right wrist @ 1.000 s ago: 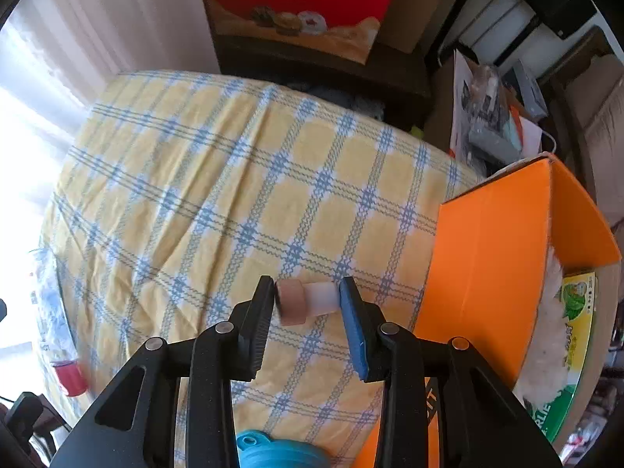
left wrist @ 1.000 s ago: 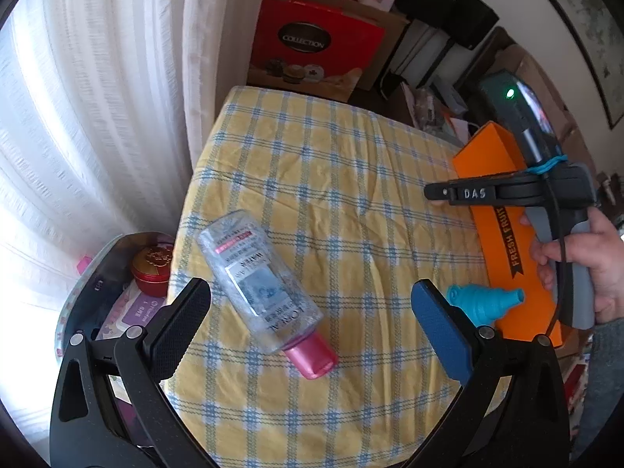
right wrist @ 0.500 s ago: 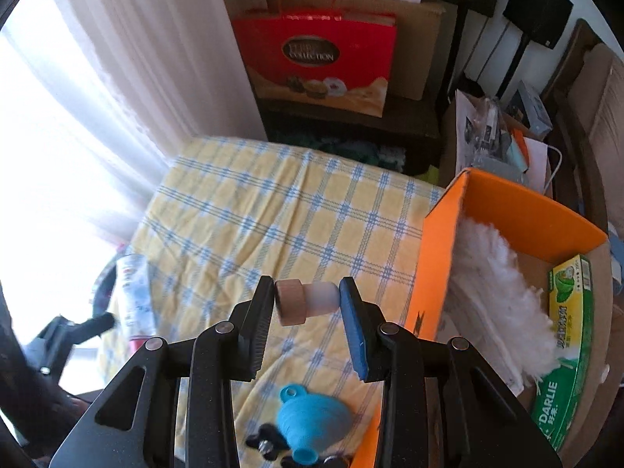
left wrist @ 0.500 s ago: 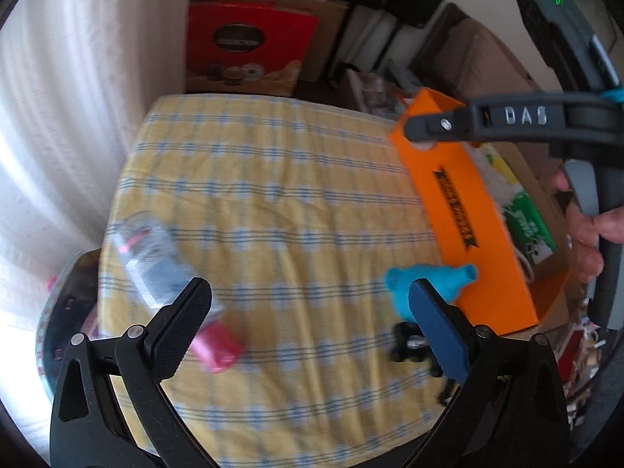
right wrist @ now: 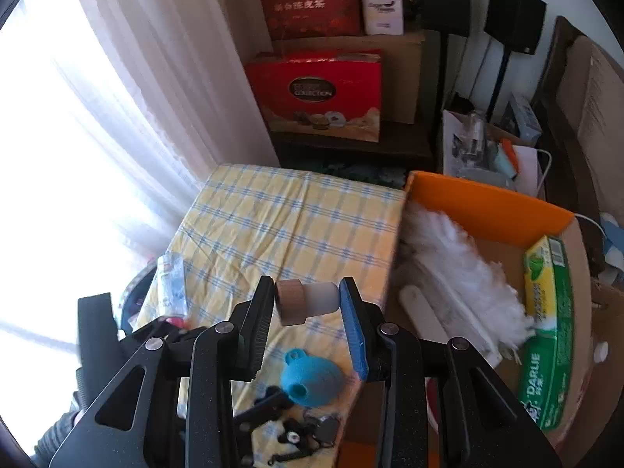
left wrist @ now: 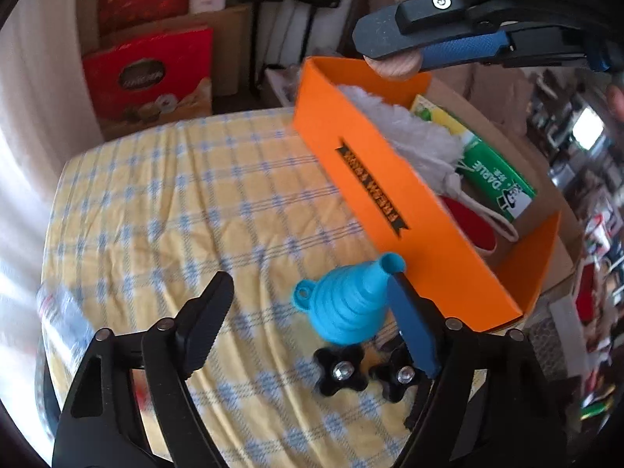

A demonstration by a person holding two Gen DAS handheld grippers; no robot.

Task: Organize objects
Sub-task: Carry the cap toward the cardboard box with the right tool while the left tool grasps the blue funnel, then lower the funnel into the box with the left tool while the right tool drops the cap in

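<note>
Swinging away from the clear pink-capped bottle, the left gripper (left wrist: 308, 319) now closes its empty jaws around the blue collapsible silicone funnel (left wrist: 345, 306) beside the orange cardboard box (left wrist: 394, 210), while the right gripper (right wrist: 308, 308), risen above that box ready to drop, clamps the wood-topped white stopper (right wrist: 306, 301).

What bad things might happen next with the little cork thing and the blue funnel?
1. The right claw pinches the small wood-topped white stopper only by its two ends, so it might slip out and drop before reaching the orange cardboard box.
2. The left claw is closing beside the blue ribbed silicone funnel, which touches one finger. It may get nudged into the black star-shaped knobs rather than gripped.
</note>
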